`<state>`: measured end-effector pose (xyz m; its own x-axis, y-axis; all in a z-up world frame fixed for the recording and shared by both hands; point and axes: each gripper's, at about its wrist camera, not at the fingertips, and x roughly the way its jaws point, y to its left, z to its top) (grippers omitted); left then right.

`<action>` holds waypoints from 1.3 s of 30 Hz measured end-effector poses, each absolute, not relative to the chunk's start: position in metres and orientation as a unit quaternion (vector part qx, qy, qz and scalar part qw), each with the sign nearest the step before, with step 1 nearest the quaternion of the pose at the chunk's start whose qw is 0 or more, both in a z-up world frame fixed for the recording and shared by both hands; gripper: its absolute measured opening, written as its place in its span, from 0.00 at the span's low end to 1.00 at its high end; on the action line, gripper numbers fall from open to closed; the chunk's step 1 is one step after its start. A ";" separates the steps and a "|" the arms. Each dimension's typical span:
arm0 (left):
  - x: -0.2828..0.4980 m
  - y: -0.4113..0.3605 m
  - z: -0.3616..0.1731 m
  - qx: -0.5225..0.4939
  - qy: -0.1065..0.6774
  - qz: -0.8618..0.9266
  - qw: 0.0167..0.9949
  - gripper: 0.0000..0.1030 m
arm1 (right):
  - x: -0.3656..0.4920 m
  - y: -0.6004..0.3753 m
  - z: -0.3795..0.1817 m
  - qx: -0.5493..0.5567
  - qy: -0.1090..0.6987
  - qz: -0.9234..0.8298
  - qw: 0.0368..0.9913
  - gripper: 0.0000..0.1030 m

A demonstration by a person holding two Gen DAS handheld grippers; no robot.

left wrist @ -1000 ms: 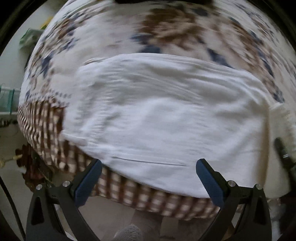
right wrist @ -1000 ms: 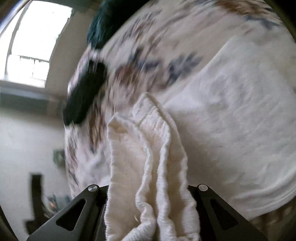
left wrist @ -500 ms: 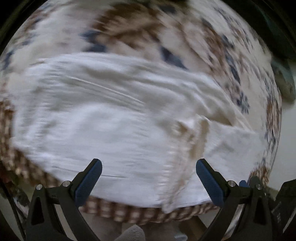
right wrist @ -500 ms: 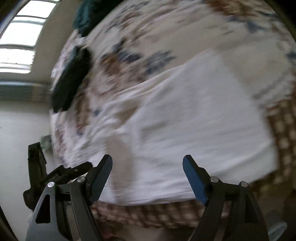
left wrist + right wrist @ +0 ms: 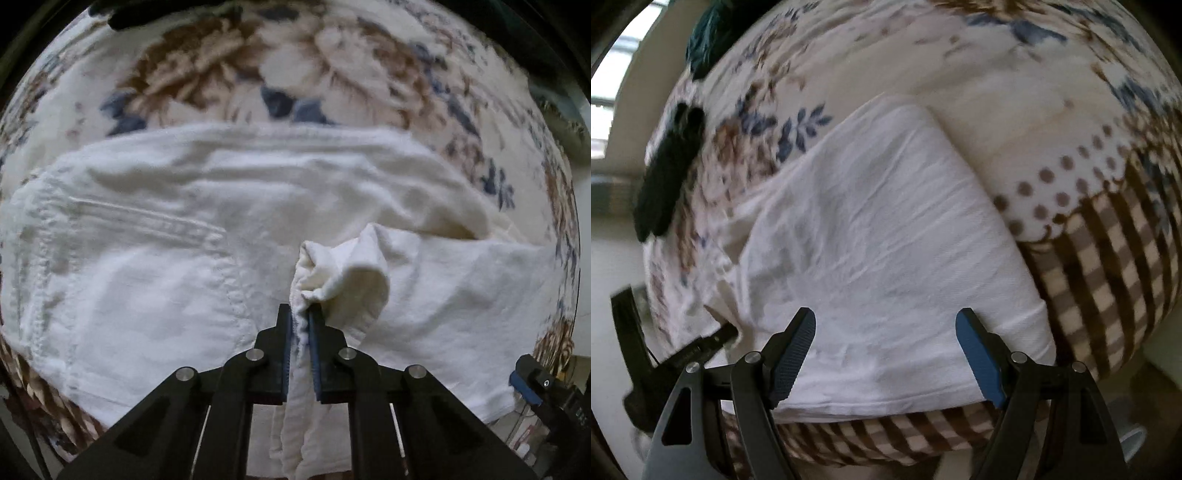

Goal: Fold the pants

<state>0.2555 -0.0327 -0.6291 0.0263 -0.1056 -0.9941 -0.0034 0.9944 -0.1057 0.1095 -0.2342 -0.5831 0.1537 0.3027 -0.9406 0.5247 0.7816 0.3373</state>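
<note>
While no writing shows, left tool [image 5: 300, 314] pinches white pants [image 5: 155, 280].

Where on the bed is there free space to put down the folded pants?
Free: the floral blanket beyond the far edge of the white pants, and the dotted and checked corner to their right in the right wrist view. Crowded: the near edge, and the left side by the dark clothes.

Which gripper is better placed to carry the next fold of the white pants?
Left. The left gripper is already shut on a bunched edge of the white pants. The right gripper is open above flat fabric, holding nothing.
</note>
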 end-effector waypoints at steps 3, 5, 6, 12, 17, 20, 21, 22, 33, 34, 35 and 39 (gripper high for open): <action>0.257 -0.029 -0.632 -0.049 0.704 -0.035 0.708 0.17 | 0.119 -0.219 -0.583 0.264 0.671 -0.092 0.687 0.78; 0.263 -0.003 -0.627 -0.069 0.701 -0.037 0.709 0.36 | 0.129 -0.207 -0.584 0.194 0.697 -0.108 0.682 0.81; 0.260 0.005 -0.622 -0.087 0.699 -0.049 0.709 0.41 | 0.133 -0.201 -0.585 0.159 0.708 -0.117 0.678 0.84; 0.239 0.051 -0.587 -0.062 0.668 -0.021 0.741 0.94 | 0.153 -0.169 -0.576 0.061 0.718 -0.117 0.684 0.88; 0.214 0.103 -0.574 -0.145 0.664 0.035 0.733 0.94 | 0.163 -0.135 -0.573 0.052 0.725 -0.089 0.681 0.88; 0.194 0.168 -0.572 -0.232 0.642 0.106 0.722 0.94 | 0.170 -0.109 -0.575 0.068 0.734 -0.061 0.673 0.88; 0.187 0.187 -0.573 -0.260 0.632 0.128 0.719 0.94 | 0.172 -0.099 -0.577 0.076 0.740 -0.050 0.666 0.88; 0.183 0.200 -0.575 -0.276 0.626 0.139 0.716 0.94 | 0.174 -0.089 -0.580 0.081 0.747 -0.039 0.659 0.88; 0.164 0.282 -0.648 -0.494 0.551 0.162 0.652 0.70 | 0.184 0.007 -0.594 0.037 0.763 -0.011 0.645 0.88; 0.167 0.281 -0.651 -0.492 0.552 0.160 0.654 0.51 | 0.185 0.010 -0.599 0.032 0.768 -0.020 0.639 0.88; 0.171 0.279 -0.655 -0.490 0.550 0.157 0.658 0.44 | 0.185 0.022 -0.603 0.032 0.772 -0.025 0.634 0.88; 0.163 0.281 -0.650 -0.503 0.526 0.163 0.667 0.38 | 0.185 0.027 -0.619 0.035 0.780 -0.033 0.624 0.88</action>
<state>0.1627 0.2814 -0.6501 0.3938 -0.3111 -0.8649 -0.7459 0.4417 -0.4985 0.1853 0.0268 -0.6190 -0.2194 0.0134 -0.9755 0.0965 0.9953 -0.0080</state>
